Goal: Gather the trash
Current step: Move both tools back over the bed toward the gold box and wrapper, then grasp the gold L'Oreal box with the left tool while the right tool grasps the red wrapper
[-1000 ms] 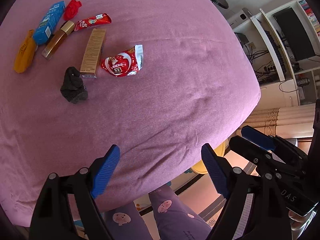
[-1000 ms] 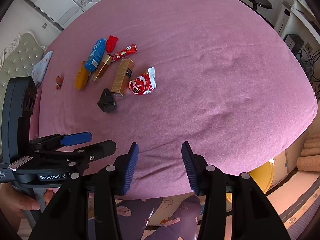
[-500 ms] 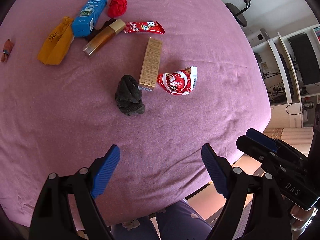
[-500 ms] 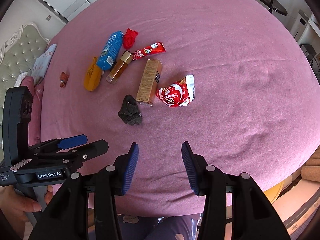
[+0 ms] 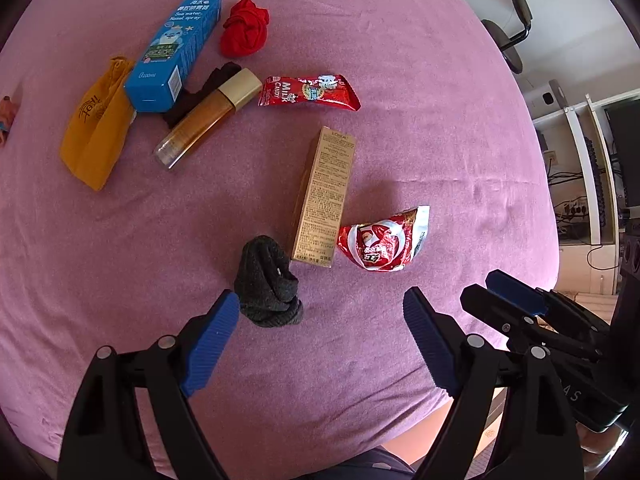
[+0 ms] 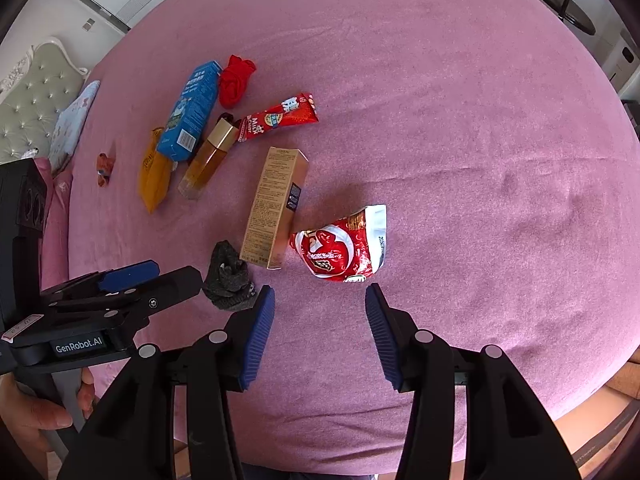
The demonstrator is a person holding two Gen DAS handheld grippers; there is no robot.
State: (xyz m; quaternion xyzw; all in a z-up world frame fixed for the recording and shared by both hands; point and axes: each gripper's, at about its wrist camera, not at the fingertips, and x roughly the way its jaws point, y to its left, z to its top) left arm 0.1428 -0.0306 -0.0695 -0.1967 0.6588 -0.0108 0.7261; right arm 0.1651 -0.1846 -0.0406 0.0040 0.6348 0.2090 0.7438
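A crumpled red and white snack wrapper (image 5: pixel 382 242) (image 6: pixel 342 246) lies on the pink bed cover, next to a gold carton (image 5: pixel 323 198) (image 6: pixel 276 206). A red milk-candy wrapper (image 5: pixel 310 94) (image 6: pixel 278 118) lies farther back. My right gripper (image 6: pixel 320 320) is open and empty, just short of the crumpled wrapper. My left gripper (image 5: pixel 320 328) is open and empty, its left finger beside a dark grey sock (image 5: pixel 268 284) (image 6: pixel 230 276). Each gripper also shows in the other's view: the right one (image 5: pixel 520 304), the left one (image 6: pixel 132 280).
A blue nasal-spray box (image 5: pixel 176 50), an amber bottle with gold cap (image 5: pixel 206 120), a yellow cloth pouch (image 5: pixel 96 128) and a red sock (image 5: pixel 244 32) lie at the back left. The bed edge runs along the bottom; shelves and an office chair (image 5: pixel 508 36) stand at right.
Both grippers have moved forward over the bed toward the items, which now look larger and nearer. Both stay open and empty.
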